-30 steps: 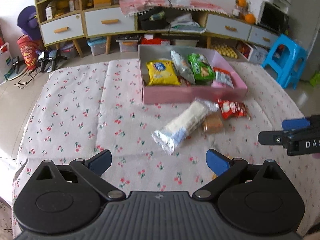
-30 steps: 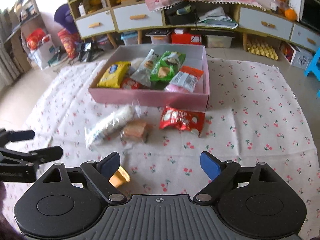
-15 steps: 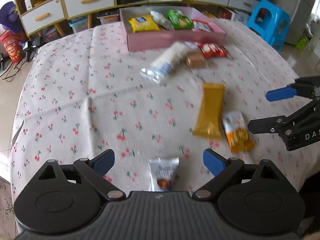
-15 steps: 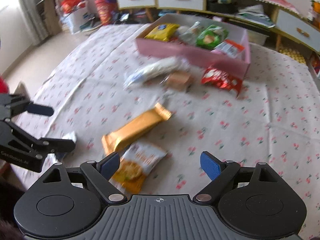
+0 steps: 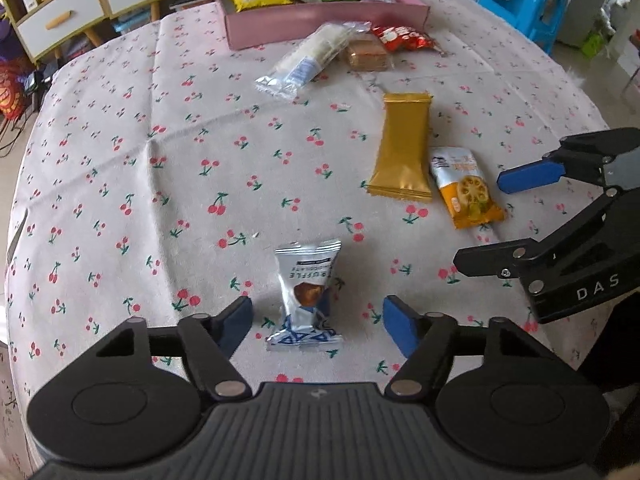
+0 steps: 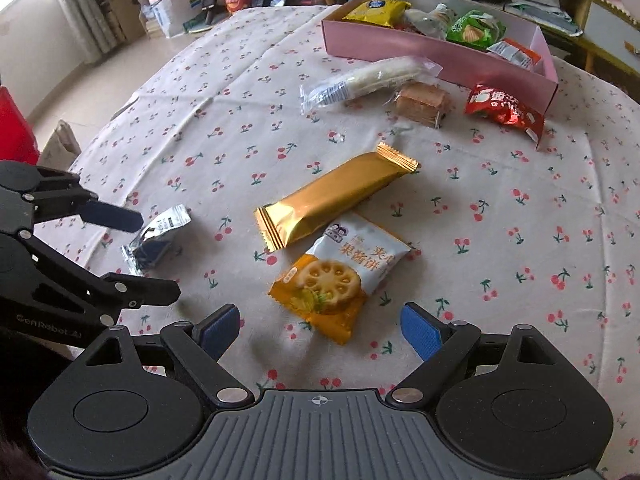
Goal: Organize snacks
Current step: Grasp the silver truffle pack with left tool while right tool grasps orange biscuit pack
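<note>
Now you are lining the spread left gripper [image 5: 318,322] around the small silver foil truffle packet [image 5: 306,294]; right gripper [image 6: 320,326] released; pinch, then carry toward the pink cardboard box [image 5: 320,20] at twelve o'clock

Before my tongs: a silver truffle packet [image 5: 306,294] lying flat on the cloth; further off, a gold bar [image 5: 404,148] touching an orange biscuit pouch [image 5: 464,186]; a half-filled pink box [image 5: 320,20] beyond.
</note>
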`<state>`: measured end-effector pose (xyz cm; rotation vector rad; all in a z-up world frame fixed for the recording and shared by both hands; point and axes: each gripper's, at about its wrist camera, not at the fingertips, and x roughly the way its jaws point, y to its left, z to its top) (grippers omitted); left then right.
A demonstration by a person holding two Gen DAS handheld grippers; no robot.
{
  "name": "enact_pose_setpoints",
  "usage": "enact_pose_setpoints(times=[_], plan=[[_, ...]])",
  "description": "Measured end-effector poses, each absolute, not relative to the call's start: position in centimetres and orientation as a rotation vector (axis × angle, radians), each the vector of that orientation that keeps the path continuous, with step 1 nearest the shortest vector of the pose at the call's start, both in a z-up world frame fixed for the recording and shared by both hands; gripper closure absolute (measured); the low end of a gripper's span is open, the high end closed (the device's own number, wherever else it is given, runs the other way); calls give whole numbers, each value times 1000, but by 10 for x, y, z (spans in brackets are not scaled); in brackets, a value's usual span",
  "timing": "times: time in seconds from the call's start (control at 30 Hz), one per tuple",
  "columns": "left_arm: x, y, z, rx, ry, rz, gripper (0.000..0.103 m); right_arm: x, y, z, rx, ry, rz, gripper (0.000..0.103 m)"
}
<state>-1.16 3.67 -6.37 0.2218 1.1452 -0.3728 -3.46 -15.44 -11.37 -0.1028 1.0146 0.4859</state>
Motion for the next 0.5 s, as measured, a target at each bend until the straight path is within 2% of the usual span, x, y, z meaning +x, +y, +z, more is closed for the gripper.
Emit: enact_pose_setpoints(times=[0.1,0.17,0.23,0.3,0.5], plan=[[-11,38,-63,213,1143,-364,45,-35,-151,-115,-106,982,465,13],[-10,39,-62,211,1134,-360,55,-34,-151,-115,-98,963,451,13],[-10,40,-61,210,1125,-357,72,-32,-152,-117,-81,943,430,14],[-8,41,-61,198,1123,-352,79,-30,-153,-119,-78,923,408,14],[-4,40,-61,184,1111,-332,80,-27,-152,-120,-108,901,363,17]])
